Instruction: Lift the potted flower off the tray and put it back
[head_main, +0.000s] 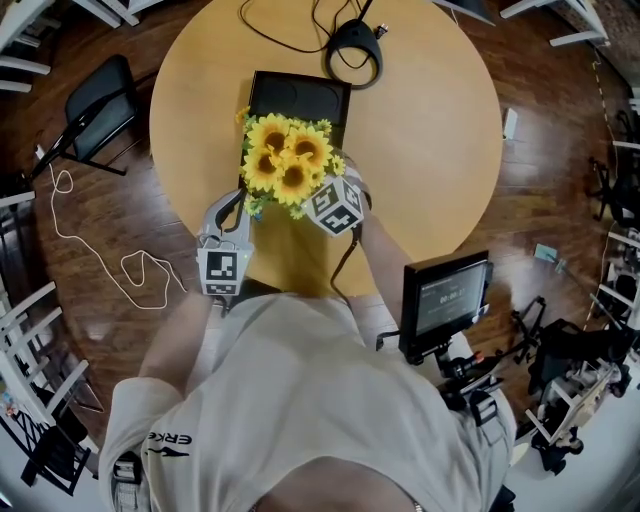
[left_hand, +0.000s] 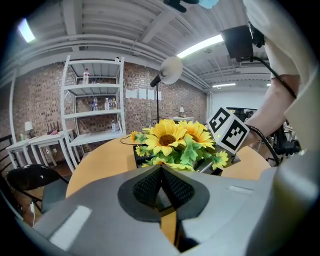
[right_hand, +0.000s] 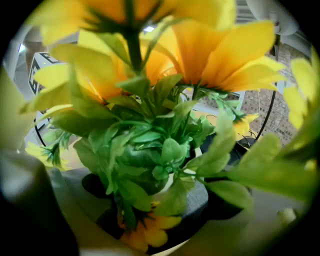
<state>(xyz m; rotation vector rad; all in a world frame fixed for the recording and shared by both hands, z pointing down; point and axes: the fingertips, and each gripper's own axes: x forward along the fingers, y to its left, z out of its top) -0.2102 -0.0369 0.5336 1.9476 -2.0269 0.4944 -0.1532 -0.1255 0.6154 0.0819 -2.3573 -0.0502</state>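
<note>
Here the potted flower (head_main: 288, 160) is pinched by the right tongs (right_hand: 156, 207) at the near edge of the black tray (head_main: 300, 95) on the round table (head_main: 430, 130). The left tongs (left_hand: 160, 186) are pressed together on nothing, just beside the flowers.

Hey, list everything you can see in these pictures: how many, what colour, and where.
potted sunflowers: one, yellow blooms, green leaves, at the tray's near edge
tray: one, black, on the table's far half
table: one, round, light wood, centre
cable loop: one, black, table's far edge
folding chair: one, black, floor left of the table
cord: one, white, floor at left
monitor: one, black, on a stand at right
shelf unit: one, white, against the brick wall
left gripper: grey, jaws together, empty
right gripper: jaws around the flower pot
</note>
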